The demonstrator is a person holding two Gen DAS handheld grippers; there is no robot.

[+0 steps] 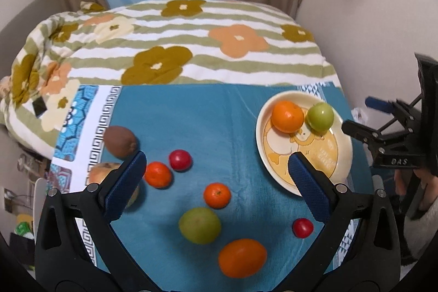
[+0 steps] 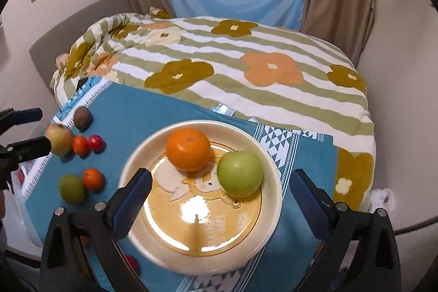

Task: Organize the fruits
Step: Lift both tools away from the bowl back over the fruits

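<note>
A cream plate [image 1: 343,158] [image 2: 271,212] with a cartoon print holds an orange [image 1: 287,116] [image 2: 188,149] and a green apple [image 1: 320,116] [image 2: 240,173]. Loose on the blue cloth lie a kiwi [image 1: 120,141] [image 2: 82,117], a yellowish apple [image 1: 100,173] [image 2: 58,139], two small mandarins [image 1: 158,174] [image 1: 217,195], two red fruits [image 1: 179,159] [image 1: 302,228], a green fruit [image 1: 199,225] [image 2: 71,188] and a large orange [image 1: 242,257]. My left gripper [image 1: 216,166] is open above the loose fruit, empty. My right gripper [image 2: 220,184] is open over the plate, empty.
A flowered striped blanket [image 1: 175,45] [image 2: 232,67] covers the bed behind the blue cloth [image 1: 191,114] [image 2: 131,111]. The right gripper shows at the right edge of the left wrist view [image 1: 383,138]; the left gripper shows at the left edge of the right wrist view [image 2: 22,133].
</note>
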